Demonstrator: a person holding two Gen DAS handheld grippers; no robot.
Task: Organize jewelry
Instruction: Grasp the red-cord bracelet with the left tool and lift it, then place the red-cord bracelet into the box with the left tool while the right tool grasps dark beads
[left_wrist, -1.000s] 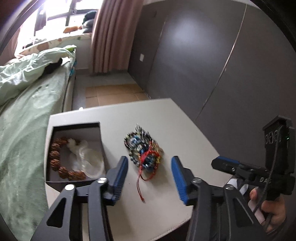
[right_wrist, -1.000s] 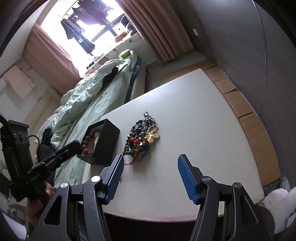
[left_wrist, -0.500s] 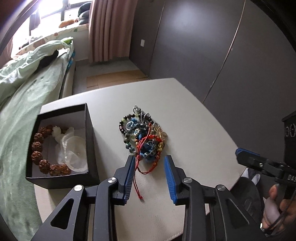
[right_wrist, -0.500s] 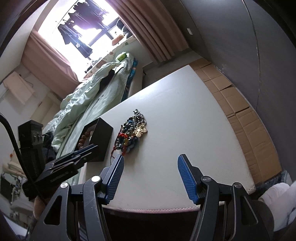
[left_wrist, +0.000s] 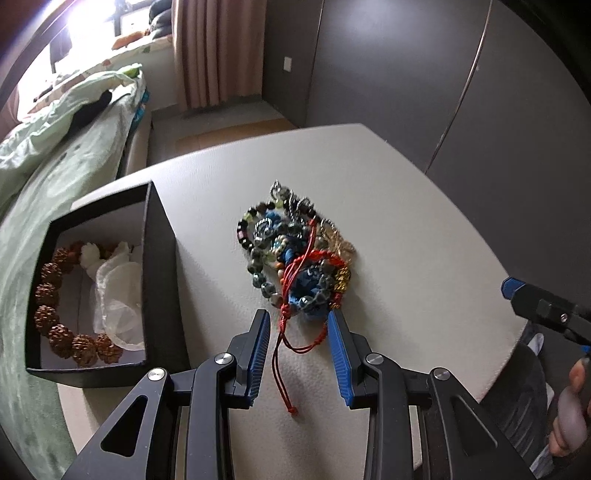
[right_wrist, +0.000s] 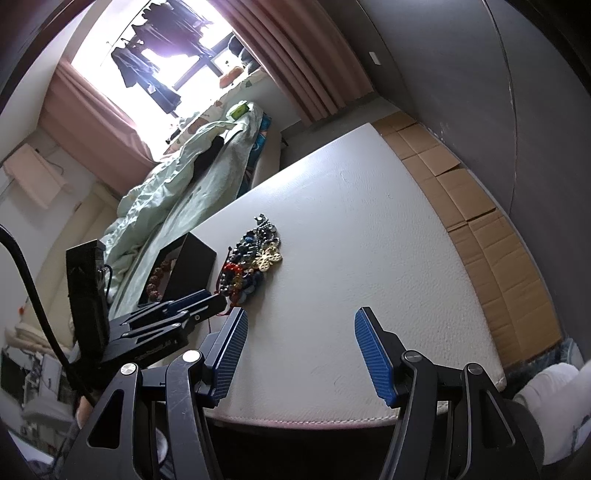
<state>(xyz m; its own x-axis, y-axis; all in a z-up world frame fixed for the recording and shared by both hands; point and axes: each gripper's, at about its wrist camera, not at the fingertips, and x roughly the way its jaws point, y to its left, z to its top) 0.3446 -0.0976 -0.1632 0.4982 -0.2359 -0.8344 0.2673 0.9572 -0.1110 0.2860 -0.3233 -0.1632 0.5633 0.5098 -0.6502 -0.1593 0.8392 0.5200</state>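
The left gripper (left_wrist: 298, 334) is open, its blue pads on either side of a red cord bracelet (left_wrist: 308, 291) at the near edge of a tangled jewelry pile (left_wrist: 295, 251) on a white table (left_wrist: 406, 221). Left of the pile, a black box (left_wrist: 159, 266) holds a brown bead bracelet (left_wrist: 55, 314). The right gripper (right_wrist: 299, 343) hovers open above bare tabletop.

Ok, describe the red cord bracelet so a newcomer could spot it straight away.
Start at the white table, right of the black box. The jewelry pile lies there, and the red cord bracelet lies on its near end, by the left tool. It alone is string, with knotted tails trailing out.
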